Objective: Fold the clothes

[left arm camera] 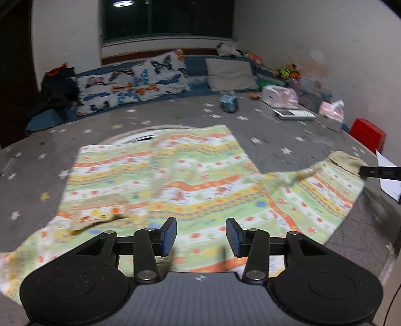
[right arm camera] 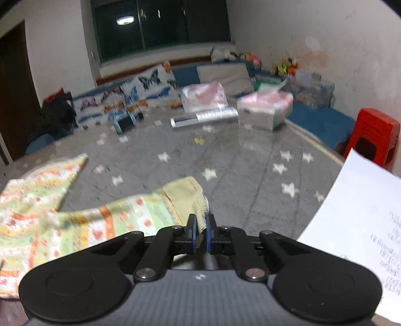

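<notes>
Left wrist view: a small patterned garment [left arm camera: 175, 180] is seen spread on the grey star-printed floor mat [left arm camera: 288, 140], its cloth banded in wavy stripes of pale green, orange, yellow and white with small dot motifs. Its body lies mostly flat with a few rumples, and one sleeve [left arm camera: 325, 180] is drawn out to the right, ending in a plain beige ribbed cuff [left arm camera: 348, 160]. The left claw [left arm camera: 201, 237] is held above the near hem with its blue pads parted to a middling gap, and nothing is caught between them.

From the right wrist view, the right claw [right arm camera: 200, 233] is seen clamped narrowly on that beige cuff [right arm camera: 193, 195], the sleeve trailing away to the left toward the rest of the garment [right arm camera: 32, 195].

Around the mat, butterfly-print pillows [left arm camera: 135, 82] and a grey cushion [left arm camera: 230, 75] are lined against the far wall beneath a dark window [left arm camera: 165, 17]. A tissue box [left arm camera: 330, 115], a white flat device [left arm camera: 293, 114] and a red plastic stool [right arm camera: 376, 138] are placed along the right side, well apart from the garment. A white sheet of paper [right arm camera: 356, 225] with writing stands close at the right, filling that edge of the view.
</notes>
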The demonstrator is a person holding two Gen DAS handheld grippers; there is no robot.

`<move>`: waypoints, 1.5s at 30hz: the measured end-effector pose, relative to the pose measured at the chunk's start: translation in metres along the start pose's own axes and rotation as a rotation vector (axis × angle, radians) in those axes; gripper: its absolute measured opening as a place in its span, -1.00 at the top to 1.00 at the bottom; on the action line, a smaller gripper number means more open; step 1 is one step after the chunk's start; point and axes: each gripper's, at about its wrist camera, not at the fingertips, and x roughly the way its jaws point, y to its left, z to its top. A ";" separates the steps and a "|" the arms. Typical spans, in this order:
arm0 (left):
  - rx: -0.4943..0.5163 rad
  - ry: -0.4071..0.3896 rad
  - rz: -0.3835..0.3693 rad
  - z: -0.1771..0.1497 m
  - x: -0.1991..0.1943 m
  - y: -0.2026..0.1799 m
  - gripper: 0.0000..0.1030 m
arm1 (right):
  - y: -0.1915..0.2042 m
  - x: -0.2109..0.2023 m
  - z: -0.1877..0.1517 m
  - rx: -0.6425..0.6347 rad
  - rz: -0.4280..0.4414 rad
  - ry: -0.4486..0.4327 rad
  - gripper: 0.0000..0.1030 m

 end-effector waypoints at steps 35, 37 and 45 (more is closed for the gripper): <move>-0.230 -0.062 0.148 -0.046 -0.059 0.101 0.03 | 0.264 -0.034 -0.020 -0.398 0.670 0.110 0.66; -0.227 -0.072 0.137 -0.042 -0.060 0.099 0.03 | 0.252 -0.034 -0.020 -0.416 0.628 0.112 0.66; -0.146 -0.065 0.043 -0.024 -0.037 0.061 0.12 | 0.210 -0.007 -0.024 -0.455 0.441 0.184 0.66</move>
